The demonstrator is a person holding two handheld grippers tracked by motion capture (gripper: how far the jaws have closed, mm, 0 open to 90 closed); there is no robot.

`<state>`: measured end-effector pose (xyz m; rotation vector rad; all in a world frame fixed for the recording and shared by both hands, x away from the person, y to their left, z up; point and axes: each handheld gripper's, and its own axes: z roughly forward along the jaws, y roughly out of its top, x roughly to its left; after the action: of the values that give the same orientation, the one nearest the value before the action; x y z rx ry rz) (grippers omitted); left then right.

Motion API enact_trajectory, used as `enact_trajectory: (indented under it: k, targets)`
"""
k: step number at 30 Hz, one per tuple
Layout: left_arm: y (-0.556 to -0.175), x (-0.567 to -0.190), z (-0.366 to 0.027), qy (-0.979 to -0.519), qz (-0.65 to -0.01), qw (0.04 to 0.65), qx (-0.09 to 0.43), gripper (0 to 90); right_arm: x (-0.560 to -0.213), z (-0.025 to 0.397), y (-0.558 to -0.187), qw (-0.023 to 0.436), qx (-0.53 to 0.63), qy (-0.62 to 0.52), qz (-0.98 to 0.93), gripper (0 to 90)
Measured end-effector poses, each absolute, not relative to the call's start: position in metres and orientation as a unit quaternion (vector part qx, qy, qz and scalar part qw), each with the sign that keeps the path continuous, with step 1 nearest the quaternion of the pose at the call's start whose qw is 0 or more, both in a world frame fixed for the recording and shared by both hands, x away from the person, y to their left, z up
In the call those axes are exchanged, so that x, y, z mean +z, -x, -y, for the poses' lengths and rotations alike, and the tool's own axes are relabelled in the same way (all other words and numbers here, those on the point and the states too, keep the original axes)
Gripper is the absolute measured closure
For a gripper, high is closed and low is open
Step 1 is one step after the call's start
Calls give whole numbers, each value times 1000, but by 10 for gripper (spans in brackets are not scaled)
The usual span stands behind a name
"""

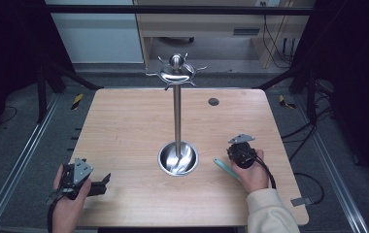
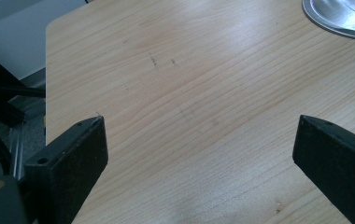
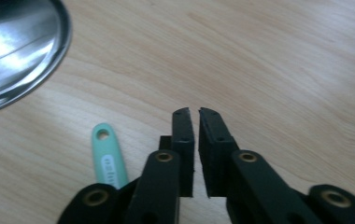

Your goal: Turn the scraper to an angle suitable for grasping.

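A tall metal stand rises from a round steel base dish at the table's middle, with a ring of hooks at its top. A mint-green handle lies flat on the wood right of the dish. My right gripper hovers just beside it, jaws shut with nothing between them; the green handle lies left of the jaws and runs under the gripper body. My left gripper rests near the front left corner, jaws wide open over bare wood.
The wooden table has a small dark round plug at the back right. The dish rim shows at the top right of the left gripper view. Dark frame rails and cables surround the table.
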<state>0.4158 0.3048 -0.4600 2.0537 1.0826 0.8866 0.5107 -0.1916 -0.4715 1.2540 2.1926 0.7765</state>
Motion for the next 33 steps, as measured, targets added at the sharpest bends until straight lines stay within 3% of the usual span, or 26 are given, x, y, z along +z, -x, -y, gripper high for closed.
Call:
enact_trajectory:
  k: [22, 33]
  targets:
    - [-416, -461, -304, -788, -410, 317, 334, 31, -484, 173, -506, 191, 255, -402, -859, 900]
    - [-416, -461, -304, -787, -411, 315, 335, 32, -476, 150, -480, 160, 258, -324, -896, 900]
